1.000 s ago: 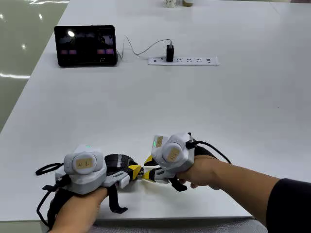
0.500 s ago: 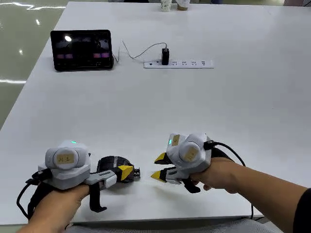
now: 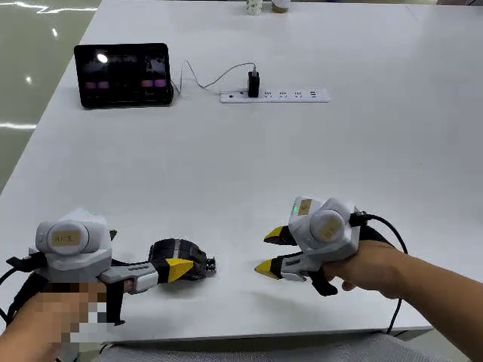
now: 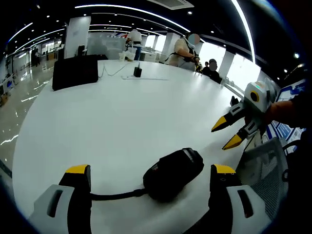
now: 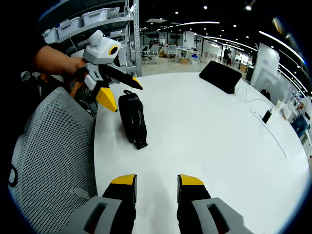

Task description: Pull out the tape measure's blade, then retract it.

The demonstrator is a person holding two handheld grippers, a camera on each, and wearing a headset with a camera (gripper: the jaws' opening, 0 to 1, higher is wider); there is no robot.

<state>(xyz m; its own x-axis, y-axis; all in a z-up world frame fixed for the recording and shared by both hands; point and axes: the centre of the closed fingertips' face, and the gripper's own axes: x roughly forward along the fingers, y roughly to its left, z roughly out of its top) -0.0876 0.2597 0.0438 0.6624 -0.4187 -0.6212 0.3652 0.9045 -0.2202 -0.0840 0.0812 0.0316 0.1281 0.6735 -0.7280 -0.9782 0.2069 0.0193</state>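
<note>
Tape measure [image 3: 181, 258] lies on the white table [image 3: 302, 173] at the near left, blade fully inside the case, hook tip pointing right. Left gripper [image 3: 175, 264] has its jaws spread either side of the case, not clamped on it. Right gripper [image 3: 269, 252] hovers to the right, well apart from the case, jaws parted and holding nothing.

Step looks like either pre-pull or just finished; can't tell which. If pre-pull: left closes on the case, right pinches the hook.

Containers: cups [image 3: 256, 6] at the far edge, contents not visible.
</note>
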